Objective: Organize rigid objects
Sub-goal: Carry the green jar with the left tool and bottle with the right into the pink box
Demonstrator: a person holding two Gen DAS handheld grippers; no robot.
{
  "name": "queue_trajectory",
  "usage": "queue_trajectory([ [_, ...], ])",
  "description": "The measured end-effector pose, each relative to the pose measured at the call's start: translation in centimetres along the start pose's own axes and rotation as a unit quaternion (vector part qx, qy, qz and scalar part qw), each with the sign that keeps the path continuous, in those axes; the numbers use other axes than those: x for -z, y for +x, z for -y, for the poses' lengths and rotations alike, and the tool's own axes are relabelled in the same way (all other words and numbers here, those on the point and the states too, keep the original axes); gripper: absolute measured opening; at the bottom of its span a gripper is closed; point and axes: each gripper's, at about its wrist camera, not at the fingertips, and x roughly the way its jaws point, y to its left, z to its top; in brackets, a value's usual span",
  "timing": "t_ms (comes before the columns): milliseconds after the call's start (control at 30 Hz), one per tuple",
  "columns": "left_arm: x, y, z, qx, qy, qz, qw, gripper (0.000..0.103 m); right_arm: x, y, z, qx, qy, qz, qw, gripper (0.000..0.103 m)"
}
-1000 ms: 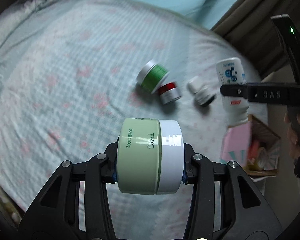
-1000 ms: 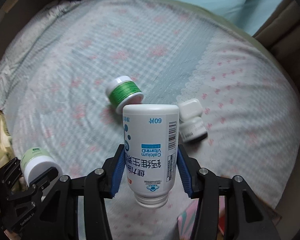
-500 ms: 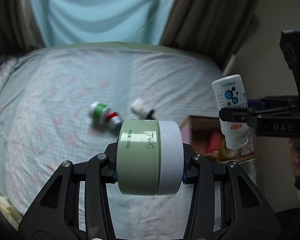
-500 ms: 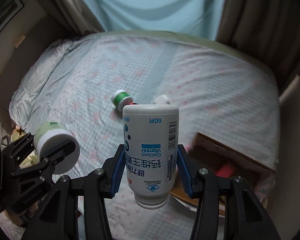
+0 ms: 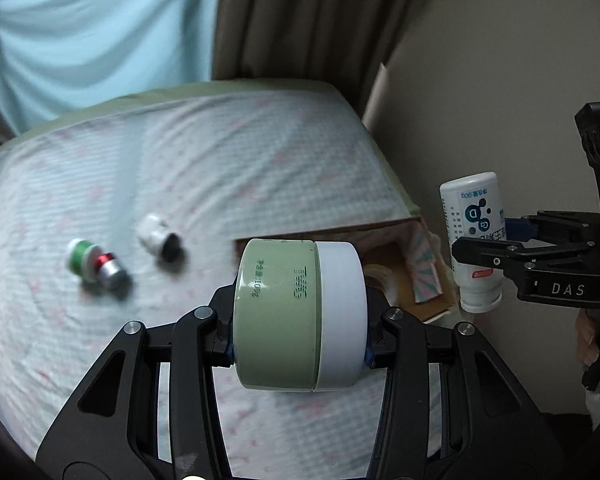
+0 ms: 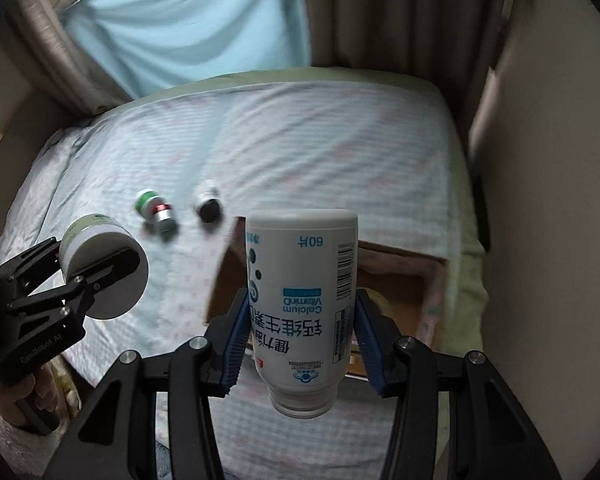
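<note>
We find both grippers lifted off the bed [image 5: 220, 152] toward the cardboard box [image 6: 380, 276]. Left gripper [image 5: 300, 354] clamps the green jar [image 5: 300, 316]; right gripper [image 6: 300, 336] clamps the calcium bottle [image 6: 302, 304]. 3 containers remain on the bed; deposit appears next.

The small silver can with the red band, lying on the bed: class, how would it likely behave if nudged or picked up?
The silver can lies on its side, so it would probably roll, though the soft bedsheet may slow it. It leans against the green jar, which might shift too. Its smooth round wall looks stiff but possibly slippery.
</note>
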Motion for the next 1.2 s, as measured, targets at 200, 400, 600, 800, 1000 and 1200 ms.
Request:
queue_trajectory([
  [200, -1.0, 5.4, 3.1, 0.008, 0.016, -0.039, 0.9991, 0.039, 0.4, 2.4, 5.1, 0.01, 0.039, -0.018, 0.999, 0.046],
  [400, -0.9, 10.8, 3.0, -0.006, 0.015, -0.082, 0.9965, 0.039, 1.2, 6.8, 8.3, 0.021, 0.057, -0.049, 0.997, 0.046],
  [600, 0.6, 16.1, 1.6, -0.033, 0.008, -0.133, 0.9905, 0.039, 3.1, 11.1, 9.3, 0.066, 0.034, -0.058, 0.996, 0.046],
  [800, 2.6, 20.6, 1.1, -0.058, 0.041, -0.177, 0.9817, 0.039, 4.3, 13.9, 9.9, 0.086, 0.061, -0.051, 0.993, 0.046],
  [1000, 3.1, 23.6, 0.4, -0.062, 0.061, -0.204, 0.9751, 0.039, 3.7, 16.3, 10.4, 0.112, 0.067, -0.064, 0.989, 0.046],
  [1200, 3.0, 25.0, -0.2, -0.062, 0.066, -0.22, 0.9712, 0.039, 2.5, 17.7, 10.1, 0.125, 0.068, -0.083, 0.986, 0.046],
])
